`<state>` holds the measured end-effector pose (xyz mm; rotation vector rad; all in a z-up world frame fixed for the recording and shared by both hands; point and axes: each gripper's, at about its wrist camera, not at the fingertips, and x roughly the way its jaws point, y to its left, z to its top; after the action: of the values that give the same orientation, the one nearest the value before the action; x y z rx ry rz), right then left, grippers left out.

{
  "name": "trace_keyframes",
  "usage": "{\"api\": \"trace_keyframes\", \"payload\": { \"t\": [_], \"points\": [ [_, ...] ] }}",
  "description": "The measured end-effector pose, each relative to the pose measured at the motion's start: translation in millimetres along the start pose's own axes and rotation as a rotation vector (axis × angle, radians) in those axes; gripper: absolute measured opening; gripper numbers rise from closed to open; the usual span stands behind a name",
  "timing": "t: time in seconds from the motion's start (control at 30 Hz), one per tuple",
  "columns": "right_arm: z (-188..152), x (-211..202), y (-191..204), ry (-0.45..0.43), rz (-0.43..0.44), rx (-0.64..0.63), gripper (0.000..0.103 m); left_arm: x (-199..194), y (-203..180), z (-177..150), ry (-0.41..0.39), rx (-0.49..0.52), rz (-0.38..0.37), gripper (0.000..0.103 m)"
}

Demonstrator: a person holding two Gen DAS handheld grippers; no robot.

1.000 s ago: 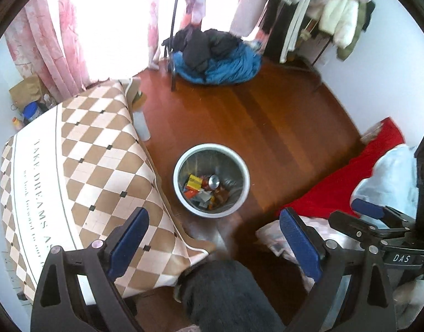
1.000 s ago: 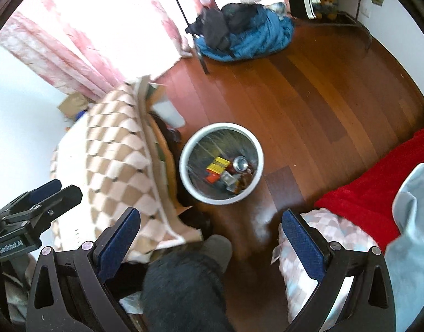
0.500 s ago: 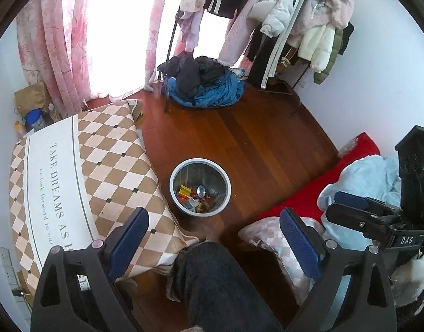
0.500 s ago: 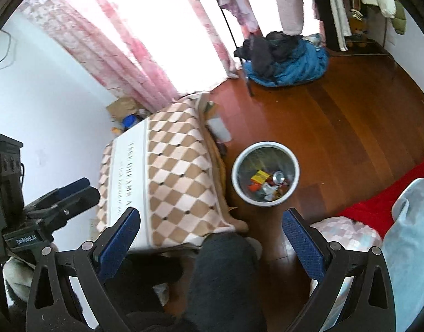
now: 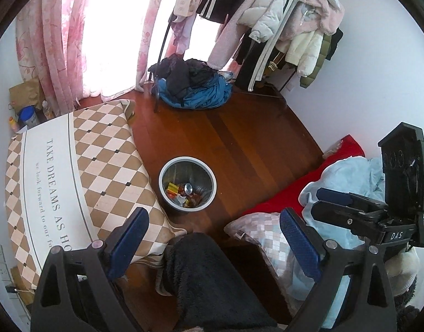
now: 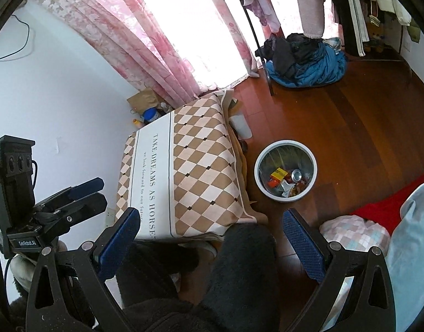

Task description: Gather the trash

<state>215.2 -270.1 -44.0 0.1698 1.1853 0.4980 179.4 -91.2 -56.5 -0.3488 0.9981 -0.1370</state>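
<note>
Wooden floor (image 5: 239, 144) spans the room; checkered counter (image 5: 73, 171) at left; grey trash bin (image 5: 187, 185) stands on the floor just right of it, holding wrappers and a can (image 5: 188, 187); left tongs (image 5: 212, 238) spread wide, empty; right tongs (image 6: 209, 238) spread wide, empty, high over the person's dark-trousered leg (image 6: 239, 271).

Left gripper (image 5: 213, 238): jaws spread wide, blue pads (image 5: 127, 242) facing each other, nothing between them. Right gripper (image 6: 210, 239): same state, jaws wide apart and empty. I hold both high, pointing downward, side by side; each shows in the other's camera, the right one (image 5: 358, 215) at the right edge of the left view and the left one (image 6: 65, 207) at the left edge of the right view. My leg in dark fleece (image 5: 209, 285) sits below, between the fingers.
</note>
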Motion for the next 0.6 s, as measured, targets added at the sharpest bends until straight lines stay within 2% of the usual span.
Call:
{"api": "trace_keyframes", "payload": {
  "t": [0.3, 0.37, 0.6],
  "points": [
    [-2, -6, 8, 0.009, -0.008, -0.024, 0.103, -2, -11, -1, -0.014, 0.033, 0.001, 0.097],
    [-2, -6, 7, 0.009, -0.011, -0.027, 0.103, -1, -12, -1, -0.013, 0.036, 0.003, 0.103],
    [-3, -9, 8, 0.004, -0.016, -0.025, 0.103, 0, -11, 0, -0.01, 0.028, -0.009, 0.103]
  ]
}}
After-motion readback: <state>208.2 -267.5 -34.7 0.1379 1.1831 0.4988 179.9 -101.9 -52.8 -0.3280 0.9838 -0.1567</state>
